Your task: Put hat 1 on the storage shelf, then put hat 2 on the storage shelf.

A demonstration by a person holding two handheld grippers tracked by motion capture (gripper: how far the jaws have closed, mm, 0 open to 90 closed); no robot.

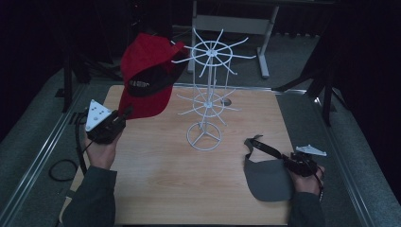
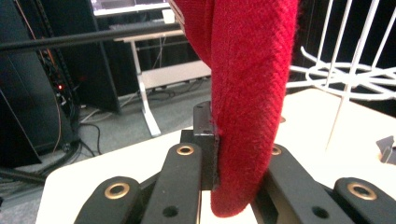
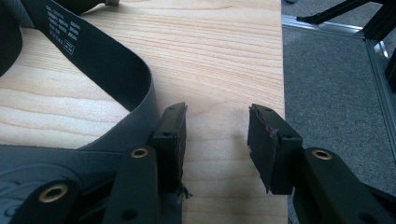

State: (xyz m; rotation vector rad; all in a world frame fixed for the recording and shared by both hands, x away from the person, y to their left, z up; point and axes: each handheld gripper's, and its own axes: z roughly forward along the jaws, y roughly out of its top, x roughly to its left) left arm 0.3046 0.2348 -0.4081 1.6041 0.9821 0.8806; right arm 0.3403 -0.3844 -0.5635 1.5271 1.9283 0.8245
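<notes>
Left gripper (image 1: 124, 115) is clamped on the brim of the red cap (image 1: 146, 75), holding it up over the far left of the desk (image 1: 161, 189), its crown against an upper arm of the white wire rack (image 1: 208, 94). It looks like light, soft cloth with a stiffer brim (the brim edge is the sensible hold, and that's where the pads sit). Right gripper (image 1: 289, 164) rests at the near right, jaws parted with nothing between them, just beside the grey visor (image 1: 267, 179) and its floppy strap (image 3: 107, 65).

Red cap (image 2: 252, 93) coarse woven cloth; table (image 3: 224, 56) matt pale wood
</notes>
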